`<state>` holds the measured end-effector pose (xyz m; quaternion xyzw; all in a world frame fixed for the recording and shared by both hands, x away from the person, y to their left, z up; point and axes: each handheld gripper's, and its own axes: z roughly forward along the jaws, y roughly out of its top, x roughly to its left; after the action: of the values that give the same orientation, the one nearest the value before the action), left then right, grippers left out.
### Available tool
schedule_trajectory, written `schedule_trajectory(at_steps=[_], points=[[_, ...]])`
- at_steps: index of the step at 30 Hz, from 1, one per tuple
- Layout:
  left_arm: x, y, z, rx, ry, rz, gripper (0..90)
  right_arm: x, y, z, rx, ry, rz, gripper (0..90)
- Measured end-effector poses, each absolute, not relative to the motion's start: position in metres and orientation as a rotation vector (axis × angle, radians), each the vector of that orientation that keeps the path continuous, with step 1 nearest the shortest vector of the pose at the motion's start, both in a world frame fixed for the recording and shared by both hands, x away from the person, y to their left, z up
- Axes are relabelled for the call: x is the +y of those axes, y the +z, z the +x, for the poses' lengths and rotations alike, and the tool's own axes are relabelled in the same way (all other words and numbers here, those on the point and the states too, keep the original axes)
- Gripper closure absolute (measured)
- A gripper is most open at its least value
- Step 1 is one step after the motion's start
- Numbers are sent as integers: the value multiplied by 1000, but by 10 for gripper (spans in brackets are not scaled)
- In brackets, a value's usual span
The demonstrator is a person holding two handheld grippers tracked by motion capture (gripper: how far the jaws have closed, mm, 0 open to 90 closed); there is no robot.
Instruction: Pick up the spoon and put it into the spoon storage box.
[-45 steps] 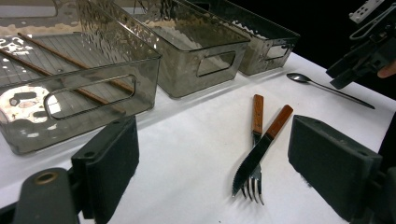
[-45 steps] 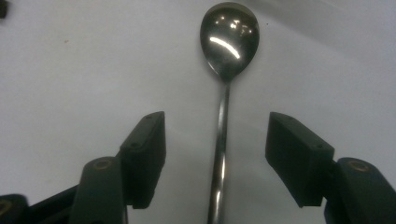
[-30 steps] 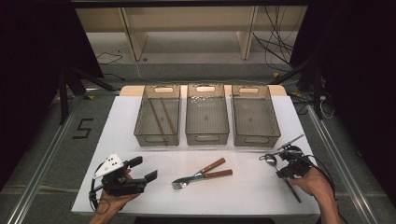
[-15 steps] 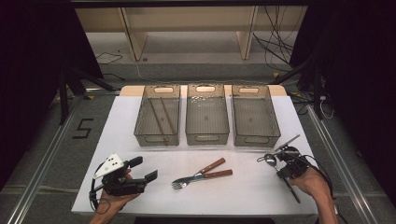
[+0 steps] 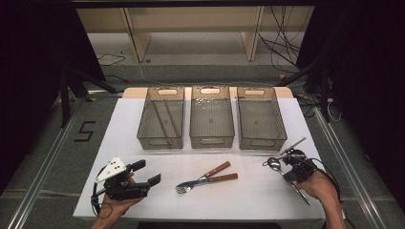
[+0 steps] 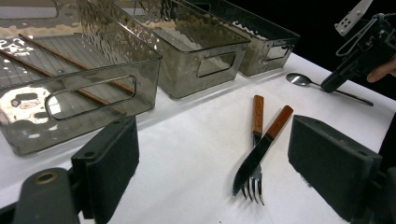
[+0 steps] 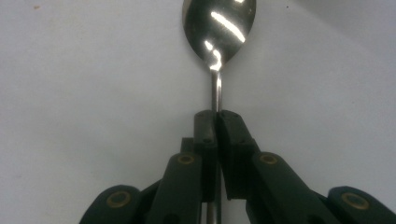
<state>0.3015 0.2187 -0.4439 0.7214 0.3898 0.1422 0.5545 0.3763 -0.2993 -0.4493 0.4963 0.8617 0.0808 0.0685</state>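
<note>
Right, your grip: right gripper (image 7: 217,116) is clamped on the spoon (image 7: 219,28), jaws pinched on the thin neck just below the bowl.
Slip risk: that neck is narrow polished metal, so I'd expect it to swivel between the pads if you lift fast; the long handle behind the jaws could swing it down.
Spoon now: it lies at the right edge of the white table (image 5: 258,200), bowl pointing toward the bins, handle running back under your hand.
Right hand pose: right hand (image 5: 319,185) comes in low from the bottom corner, gripper angled forward and inward, close to the surface.
Left side: left gripper (image 5: 148,173) rests on the table, jaws spread wide and holding nothing, aimed at the fork (image 6: 254,179) and knife (image 6: 259,151).
Snag risk: those two lie crossed and touching, so grabbing one may drag the other.
Bins: left bin (image 5: 161,141) holds chopsticks (image 5: 165,117); middle bin (image 5: 211,140) and right bin (image 5: 261,141) look empty, well beyond the spoon.
</note>
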Motion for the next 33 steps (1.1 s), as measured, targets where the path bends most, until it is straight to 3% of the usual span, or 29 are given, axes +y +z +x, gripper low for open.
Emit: schedule_trajectory(at_steps=[33], points=[[218,-444,301,921,337,1703,159,-298,-440,371,2596,322,1468,866]])
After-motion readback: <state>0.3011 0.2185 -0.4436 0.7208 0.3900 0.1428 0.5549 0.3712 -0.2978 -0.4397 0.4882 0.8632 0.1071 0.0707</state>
